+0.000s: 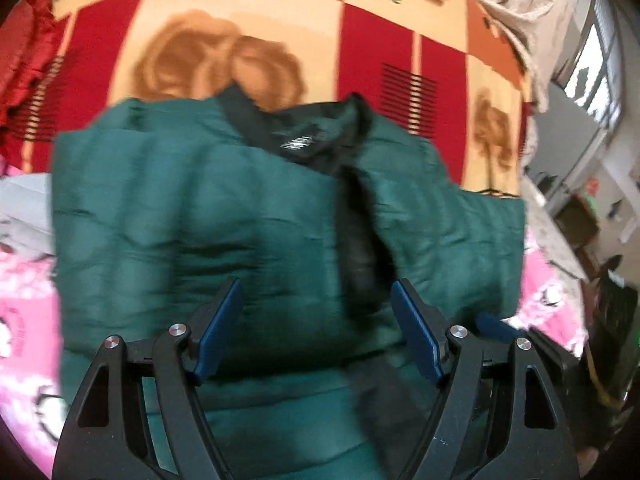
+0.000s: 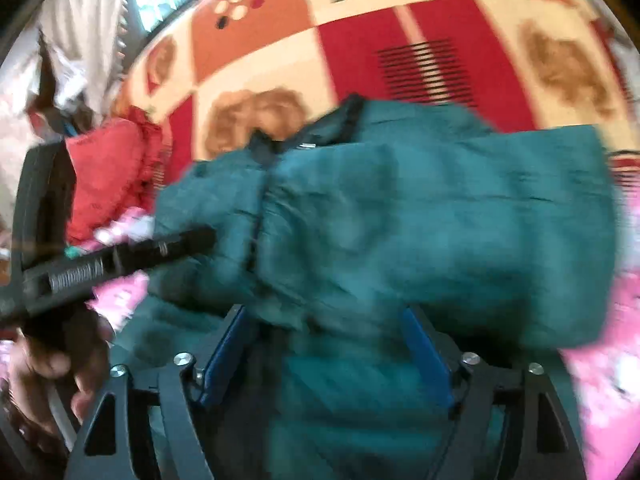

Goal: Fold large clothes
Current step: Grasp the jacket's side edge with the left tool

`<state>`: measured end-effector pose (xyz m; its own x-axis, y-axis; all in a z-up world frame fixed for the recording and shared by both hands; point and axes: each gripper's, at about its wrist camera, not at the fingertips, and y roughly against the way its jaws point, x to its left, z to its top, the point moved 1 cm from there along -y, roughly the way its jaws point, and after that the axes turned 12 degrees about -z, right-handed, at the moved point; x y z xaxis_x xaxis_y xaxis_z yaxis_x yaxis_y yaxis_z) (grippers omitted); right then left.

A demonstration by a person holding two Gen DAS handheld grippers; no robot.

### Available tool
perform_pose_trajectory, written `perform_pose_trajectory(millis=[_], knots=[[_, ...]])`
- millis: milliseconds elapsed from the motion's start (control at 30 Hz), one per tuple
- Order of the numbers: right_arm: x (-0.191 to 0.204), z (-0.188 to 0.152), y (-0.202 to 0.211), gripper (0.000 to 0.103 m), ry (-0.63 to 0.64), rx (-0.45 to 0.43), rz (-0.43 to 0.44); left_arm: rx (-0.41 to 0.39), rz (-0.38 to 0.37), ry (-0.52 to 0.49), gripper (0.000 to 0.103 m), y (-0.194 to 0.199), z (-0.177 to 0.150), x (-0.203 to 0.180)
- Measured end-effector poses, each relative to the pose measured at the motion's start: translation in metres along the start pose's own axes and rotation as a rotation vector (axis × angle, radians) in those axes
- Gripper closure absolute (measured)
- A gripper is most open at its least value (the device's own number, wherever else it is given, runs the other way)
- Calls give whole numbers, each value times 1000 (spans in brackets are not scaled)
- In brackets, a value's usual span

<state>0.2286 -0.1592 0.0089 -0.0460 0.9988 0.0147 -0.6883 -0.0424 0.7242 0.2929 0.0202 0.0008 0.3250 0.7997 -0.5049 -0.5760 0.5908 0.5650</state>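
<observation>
Green jacket (image 1: 248,216); perhaps red cloth (image 2: 108,176) leftward.

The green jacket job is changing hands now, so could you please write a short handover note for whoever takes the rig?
Left tongs: open, over the green jacket, gripping nothing.
Right tongs: open, over the same jacket, gripping nothing.
Jacket: lies on the patterned blanket, black collar at the far end, sides apparently folded inward. A red garment lies to its left.
Done: sides seem folded in.
Left: probably fold the near hem up toward the collar, then flatten. The pictures are blurred, so check the edges first.
</observation>
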Motion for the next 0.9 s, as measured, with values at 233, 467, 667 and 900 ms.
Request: perform_pose_trajectory(millis=[233, 467, 667, 900], knots=[[-27, -59, -3, 26, -110, 23, -152, -13, -140, -9, 27, -23, 3, -31], [-29, -62, -6, 20, -81, 27, -154, 40, -26, -18, 77, -66, 8, -28], [-29, -59, -10, 17, -83, 33, -139, 3, 19, -66, 94, -35, 0, -33], [-26, -60, -10, 15, -76, 36, -145, -117, 71, -61, 95, 48, 1, 1]])
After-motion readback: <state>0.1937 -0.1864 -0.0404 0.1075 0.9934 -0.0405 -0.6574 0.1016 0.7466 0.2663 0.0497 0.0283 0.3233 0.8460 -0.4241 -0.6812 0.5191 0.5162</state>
